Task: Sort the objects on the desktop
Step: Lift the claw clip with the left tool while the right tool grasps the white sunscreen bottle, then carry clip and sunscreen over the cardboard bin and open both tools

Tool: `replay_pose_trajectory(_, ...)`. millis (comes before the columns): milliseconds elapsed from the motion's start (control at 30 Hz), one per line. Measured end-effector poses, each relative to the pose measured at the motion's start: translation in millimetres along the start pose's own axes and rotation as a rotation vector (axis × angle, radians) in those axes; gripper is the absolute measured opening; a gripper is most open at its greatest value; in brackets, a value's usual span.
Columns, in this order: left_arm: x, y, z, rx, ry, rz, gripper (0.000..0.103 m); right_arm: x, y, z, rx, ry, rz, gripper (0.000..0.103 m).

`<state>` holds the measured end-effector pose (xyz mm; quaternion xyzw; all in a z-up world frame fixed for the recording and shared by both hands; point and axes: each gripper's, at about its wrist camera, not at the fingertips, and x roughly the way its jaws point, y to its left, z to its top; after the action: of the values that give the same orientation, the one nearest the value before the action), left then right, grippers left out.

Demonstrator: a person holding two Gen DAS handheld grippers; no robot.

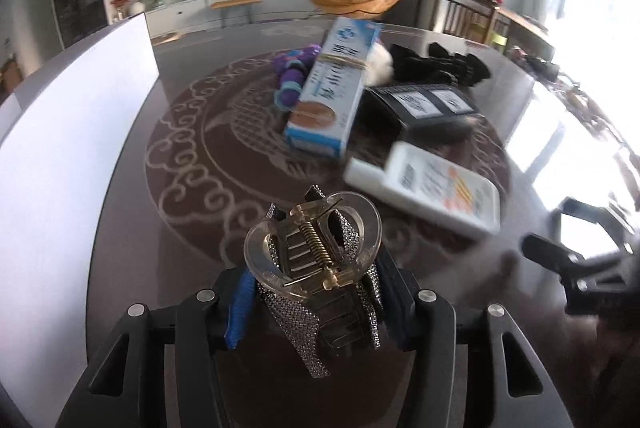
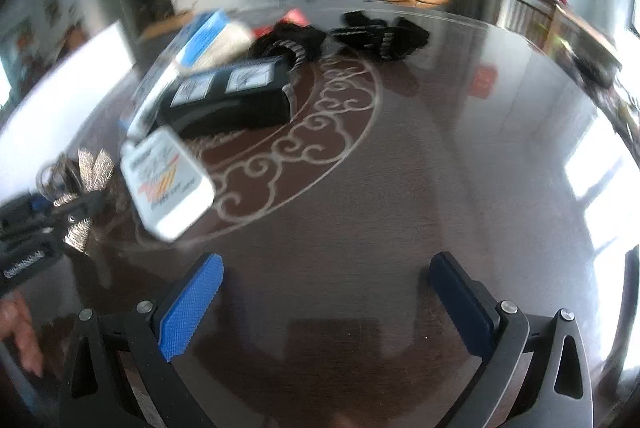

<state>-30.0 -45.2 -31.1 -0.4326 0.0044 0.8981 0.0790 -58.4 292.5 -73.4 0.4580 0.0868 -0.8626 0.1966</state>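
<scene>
My left gripper [image 1: 314, 302] is shut on a rhinestone hair claw clip [image 1: 316, 268] with a clear handle, held above the dark table [image 1: 132, 228]. Beyond it lie a white bottle [image 1: 428, 188], a blue-and-white box [image 1: 336, 88], a black box [image 1: 420, 104], a purple hair tie [image 1: 292, 76] and black gloves [image 1: 440, 64]. My right gripper [image 2: 326, 304] is open and empty over bare table [image 2: 400, 188]. In the right wrist view the white bottle [image 2: 166, 180], black box [image 2: 228, 96], gloves [image 2: 380, 32] and the clip [image 2: 84, 180] in the left gripper show at the left.
A white upright panel [image 1: 72, 132] stands along the table's left side. The right gripper [image 1: 580, 260] shows blurred at the right of the left wrist view. A hand [image 2: 20, 332] shows at the lower left of the right wrist view. Bright window glare lies on the table's right.
</scene>
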Motion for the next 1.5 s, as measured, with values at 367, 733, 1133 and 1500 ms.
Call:
replay_pose_trajectory(367,-53,14,-13,-0.065,-0.053,-0.093,0.053,37,89,80,-0.319,0.171,0.19,0.087)
replay_pose_trajectory(733,-134,33,-11,-0.103,-0.153,-0.184,0.053,28,100,73,-0.277,0.178,0.182,0.052)
replay_pose_trajectory(1133,-225,154,-1,-0.199,-0.264,0.039,0.053,-63,201,125,-0.147,0.03,0.6,0.052)
replay_pose_trajectory(1500,-175,284,-52,-0.415,-0.006,0.298,0.054,-48,397,115,-0.374,0.072,0.681,0.052)
